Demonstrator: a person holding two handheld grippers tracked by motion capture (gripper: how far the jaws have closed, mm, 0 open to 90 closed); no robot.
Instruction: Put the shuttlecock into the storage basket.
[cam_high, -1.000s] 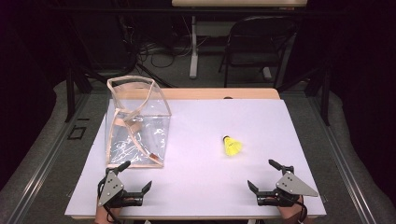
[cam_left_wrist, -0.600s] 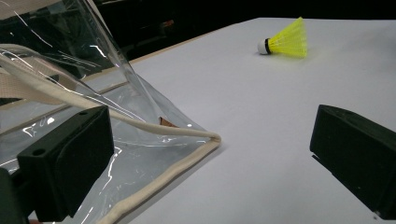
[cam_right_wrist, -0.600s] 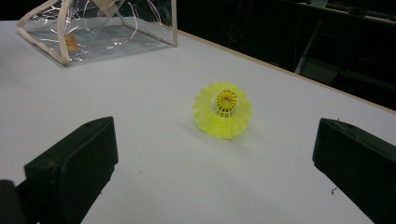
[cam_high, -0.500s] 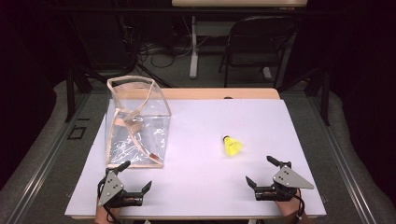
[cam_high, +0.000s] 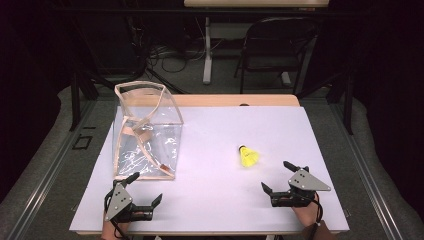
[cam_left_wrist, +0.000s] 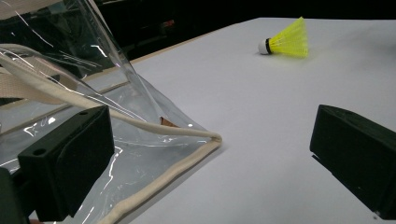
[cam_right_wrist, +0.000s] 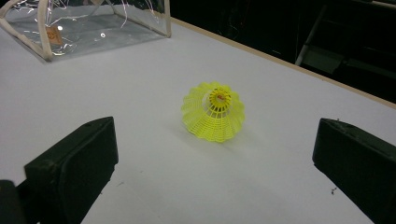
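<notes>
A yellow shuttlecock (cam_high: 248, 156) lies on its side on the white table top (cam_high: 220, 125), right of centre. In the right gripper view the shuttlecock (cam_right_wrist: 213, 112) shows its open skirt between the two black jaws, a short way ahead. My right gripper (cam_high: 280, 176) is open, just below and right of it. A clear plastic bag (cam_high: 145, 132) with cream trim stands open at the left. My left gripper (cam_high: 146, 187) is open at the bag's near corner; the bag (cam_left_wrist: 116, 126) lies close before the left jaw, and the shuttlecock (cam_left_wrist: 286, 43) is far off.
A black chair (cam_high: 277, 47) and a table leg with cables stand on the floor beyond the table's far wooden edge (cam_high: 240, 100). Both hands rest near the table's front edge. Grey floor strips run along both sides.
My right gripper has moved forward and a little left, closer to the shuttlecock. The left gripper, bag and shuttlecock have stayed in place.
</notes>
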